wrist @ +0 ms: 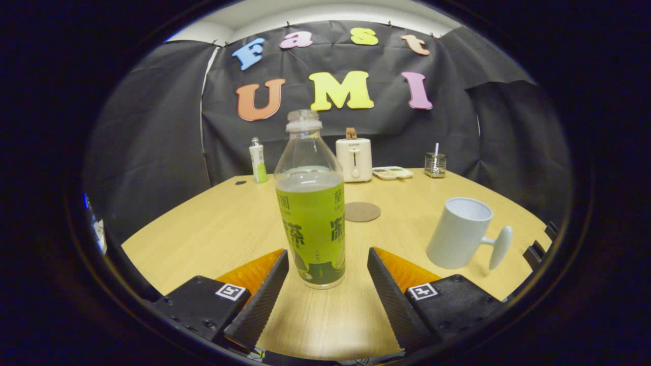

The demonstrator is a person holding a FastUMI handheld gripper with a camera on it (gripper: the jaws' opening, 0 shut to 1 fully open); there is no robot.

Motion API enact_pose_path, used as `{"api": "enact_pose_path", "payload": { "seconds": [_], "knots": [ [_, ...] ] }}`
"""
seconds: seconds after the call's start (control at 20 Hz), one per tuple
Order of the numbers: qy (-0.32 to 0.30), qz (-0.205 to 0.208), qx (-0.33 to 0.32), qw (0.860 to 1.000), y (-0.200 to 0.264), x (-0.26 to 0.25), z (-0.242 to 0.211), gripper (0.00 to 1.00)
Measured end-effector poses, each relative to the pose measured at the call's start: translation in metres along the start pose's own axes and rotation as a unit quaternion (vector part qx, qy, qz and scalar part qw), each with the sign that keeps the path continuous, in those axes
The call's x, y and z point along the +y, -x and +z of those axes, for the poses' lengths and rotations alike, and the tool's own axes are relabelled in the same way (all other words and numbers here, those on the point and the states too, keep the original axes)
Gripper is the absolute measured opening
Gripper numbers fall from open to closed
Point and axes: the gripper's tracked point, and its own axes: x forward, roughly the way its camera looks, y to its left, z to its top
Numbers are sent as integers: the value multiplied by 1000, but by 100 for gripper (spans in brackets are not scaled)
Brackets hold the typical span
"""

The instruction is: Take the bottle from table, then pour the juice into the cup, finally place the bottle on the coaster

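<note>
My hand-held gripper is spread wide, bottle standing upright on the counter between my fingertips, neither touching it. Coaster sits just behind the bottle, cup off to its right.

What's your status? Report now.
Gripper open, bottle upright between fingers, ungripped. Cup and coaster beyond. Path clear.
</note>
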Motion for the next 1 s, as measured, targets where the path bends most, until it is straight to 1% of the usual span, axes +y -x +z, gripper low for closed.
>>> {"api": "enact_pose_path", "payload": {
  "seconds": [0.1,0.35,0.55,0.7,0.75,1.0],
  "knots": [
    [-1,4,8,1000,-7,5,1,100],
    [-27,23,24,999,-19,14,2,100],
    [-38,30,31,998,-27,20,7,93],
    [-41,29,39,998,-30,20,8,90],
    [-40,28,39,998,-31,21,9,87],
    [-51,38,43,997,-29,23,12,83]
  ]
}}
